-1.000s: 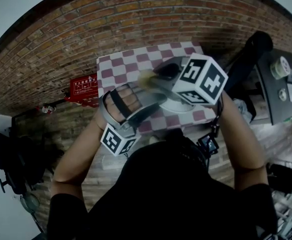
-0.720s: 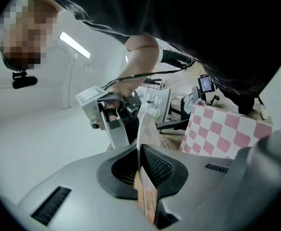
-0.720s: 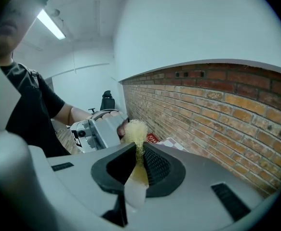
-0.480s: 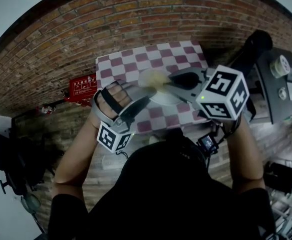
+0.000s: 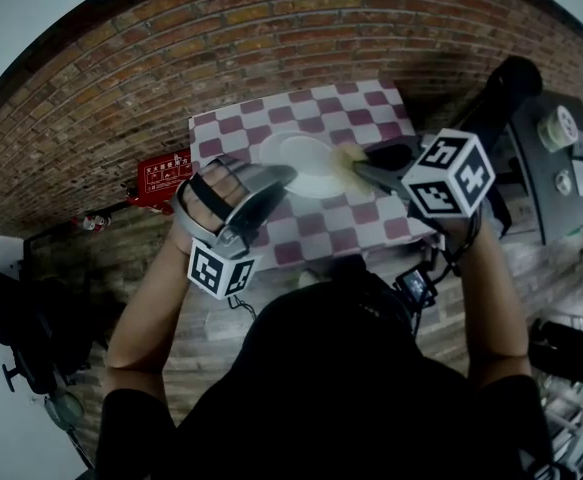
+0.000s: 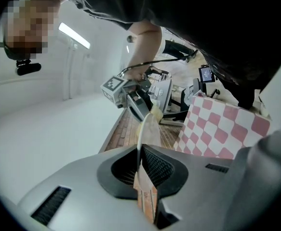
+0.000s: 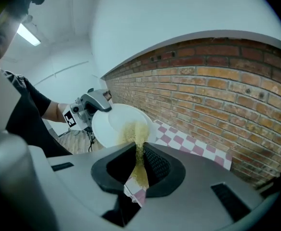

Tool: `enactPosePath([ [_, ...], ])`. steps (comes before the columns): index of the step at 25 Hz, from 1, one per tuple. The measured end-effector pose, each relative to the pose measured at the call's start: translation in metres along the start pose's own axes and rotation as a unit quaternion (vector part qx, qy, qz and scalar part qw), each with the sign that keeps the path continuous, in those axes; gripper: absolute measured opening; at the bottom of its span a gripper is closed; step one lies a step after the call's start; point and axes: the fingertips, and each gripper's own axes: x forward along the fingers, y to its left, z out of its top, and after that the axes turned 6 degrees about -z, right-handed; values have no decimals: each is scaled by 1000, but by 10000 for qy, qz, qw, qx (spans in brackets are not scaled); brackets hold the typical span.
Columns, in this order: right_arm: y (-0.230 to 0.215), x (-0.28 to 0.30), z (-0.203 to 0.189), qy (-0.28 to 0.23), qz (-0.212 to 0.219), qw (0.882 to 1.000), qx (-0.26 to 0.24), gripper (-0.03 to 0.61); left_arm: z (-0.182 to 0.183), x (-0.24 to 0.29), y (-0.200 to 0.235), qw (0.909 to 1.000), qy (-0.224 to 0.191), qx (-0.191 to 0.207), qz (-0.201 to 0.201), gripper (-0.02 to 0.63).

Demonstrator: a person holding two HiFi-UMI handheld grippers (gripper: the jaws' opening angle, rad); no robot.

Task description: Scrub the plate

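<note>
Checkered surface point(image 5: 366, 223) sits under the white plate point(image 5: 296, 158), its rim clamped by the left gripper point(image 5: 276, 176) fingers. Right gripper point(image 5: 363, 168) fingers pinch a yellow sponge point(image 5: 347, 156) at the plate's right edge; steady the plate and scrub with firm, overlapping strokes.

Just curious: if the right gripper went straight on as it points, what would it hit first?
Probably the white plate held by the left gripper; the yellow scrubber that the right gripper holds seems to touch it.

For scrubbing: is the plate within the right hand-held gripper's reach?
Likely yes: the left hand-held gripper holds the plate facing the right hand-held gripper, whose sponge appears to touch it, unobstructed.
</note>
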Motion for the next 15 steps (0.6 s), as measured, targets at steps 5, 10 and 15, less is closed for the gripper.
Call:
enactPosePath([
  [5, -32, 19, -3, 176, -460, 9988, 4, 46, 20, -1, 3, 9997, -245, 8, 25, 23],
  [10, -33, 40, 22, 189, -510, 9982, -267, 46, 51, 2, 6, 9979, -639, 70, 20, 23],
  [15, 6, 48, 54, 33, -106, 9979, -642, 46, 65, 7, 4, 9966, -817, 122, -33, 23],
])
